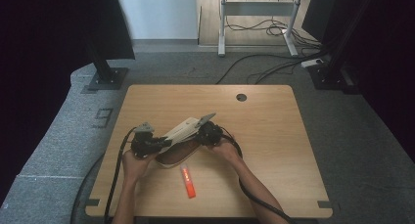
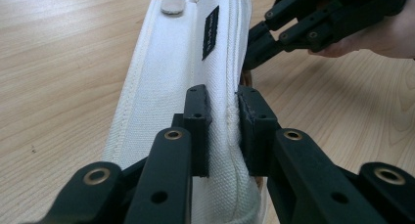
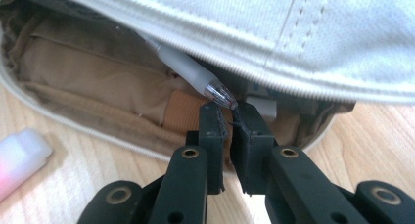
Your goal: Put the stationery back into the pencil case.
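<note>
A person sits at a light wooden table [image 1: 274, 136] and holds a claw in each hand. Seen from above, the forearms come in from the bottom edge, and both claws meet at a white fabric pencil case [image 1: 183, 133] that lies a little left of the table's middle.

The left claw [image 1: 157, 144] is at the case's left end. In the left gripper view, its two black jaws are pressed together on the raised edge of the white flap [image 2: 166, 87], pinching the cloth along its zip seam. The flap carries a round snap button [image 2: 172, 5] near its far end and a small black label [image 2: 210, 32].

The right claw [image 1: 201, 131] comes in from the case's right end. In the left gripper view, it shows farther off, with its tips against the flap's edge. In the right gripper view, its jaws are pressed together just at the mouth of the open case, with a narrow slit between the pads. A frosted pen [image 3: 191, 72] with a clear tip lies slanting in the case's tan lining [image 3: 88, 82], partly under the white flap. The pen's tip sits right at the top of the right claw's jaws; whether the jaws pinch it cannot be told.

An orange-red marker [image 1: 188, 181] lies on the table just in front of the case, towards the person, untouched.
</note>
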